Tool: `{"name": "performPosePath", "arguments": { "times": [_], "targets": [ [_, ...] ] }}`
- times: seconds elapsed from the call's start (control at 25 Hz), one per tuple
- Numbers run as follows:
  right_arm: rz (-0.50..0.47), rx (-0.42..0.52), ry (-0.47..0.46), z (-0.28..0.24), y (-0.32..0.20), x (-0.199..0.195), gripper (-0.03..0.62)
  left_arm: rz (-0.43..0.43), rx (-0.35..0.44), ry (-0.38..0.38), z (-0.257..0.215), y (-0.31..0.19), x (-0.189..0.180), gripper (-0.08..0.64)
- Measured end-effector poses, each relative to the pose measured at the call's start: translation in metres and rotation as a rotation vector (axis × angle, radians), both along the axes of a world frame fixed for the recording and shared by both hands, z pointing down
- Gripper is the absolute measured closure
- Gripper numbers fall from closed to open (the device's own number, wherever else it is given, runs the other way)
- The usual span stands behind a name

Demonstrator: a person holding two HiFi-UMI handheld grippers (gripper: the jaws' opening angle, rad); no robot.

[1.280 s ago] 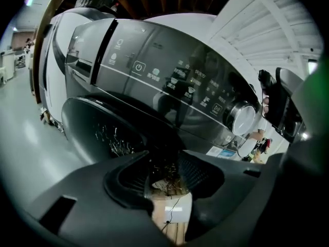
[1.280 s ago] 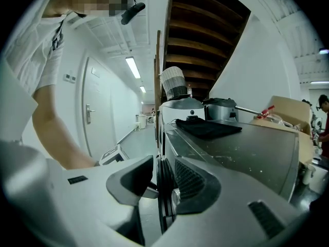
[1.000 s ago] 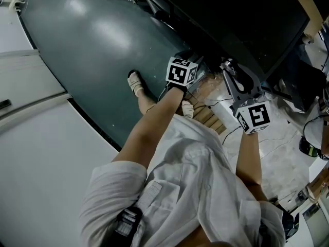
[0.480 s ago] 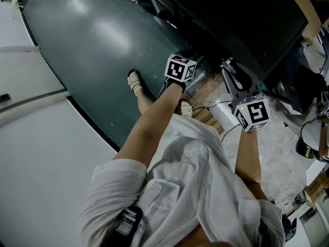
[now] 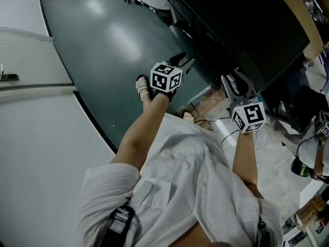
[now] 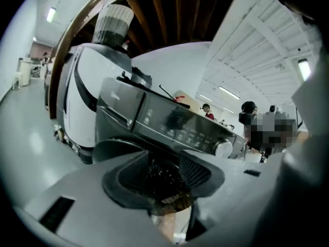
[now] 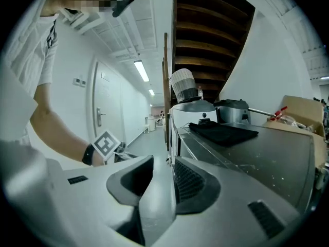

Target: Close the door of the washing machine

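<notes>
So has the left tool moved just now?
Yes: the left tool pulled away from the washer, over the green floor; its empty jaws just opened further.

My shirt (image 5: 190,179) is soft white cloth, the floor (image 5: 103,45) is smooth and shiny, the washing machine (image 6: 180,125) has a dark glossy front, my left gripper (image 6: 164,178) looks like dull grey plastic, and the black cloth (image 7: 223,130) looks soft and matt.

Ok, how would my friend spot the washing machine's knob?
Find the big dark washing machine. Across its front runs a glossy control panel. The knob is at the panel's right end: the only round, silver part among flat little symbols.
</notes>
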State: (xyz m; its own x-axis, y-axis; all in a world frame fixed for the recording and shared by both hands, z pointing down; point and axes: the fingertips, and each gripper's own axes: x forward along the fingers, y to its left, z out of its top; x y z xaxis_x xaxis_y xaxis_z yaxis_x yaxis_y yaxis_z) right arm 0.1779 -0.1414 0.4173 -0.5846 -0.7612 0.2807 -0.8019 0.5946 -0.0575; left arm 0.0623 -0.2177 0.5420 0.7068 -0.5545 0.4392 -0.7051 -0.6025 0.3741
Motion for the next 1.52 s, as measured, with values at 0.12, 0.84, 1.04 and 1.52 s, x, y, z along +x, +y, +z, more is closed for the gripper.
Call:
{"name": "performPosePath", "arguments": {
  "times": [0.12, 0.84, 1.04, 1.52],
  "targets": [
    [-0.034, 0.017, -0.009, -0.007, -0.001, -0.012, 0.446, -0.088, 0.088, -0.021, -0.037, 0.002, -0.052, 0.374],
    [-0.063, 0.220, -0.088, -0.092, -0.003, -0.029, 0.546, -0.429, 0.579, -0.010, -0.244, 0.096, -0.200, 0.529],
    [-0.068, 0.232, -0.032, -0.098, -0.005, -0.028, 0.566, -0.443, 0.634, -0.020, -0.261, 0.113, -0.207, 0.529],
    [-0.103, 0.229, -0.051, -0.104, -0.005, -0.039, 0.566, -0.461, 0.645, -0.031, -0.268, 0.126, -0.213, 0.529]
  ]
}}
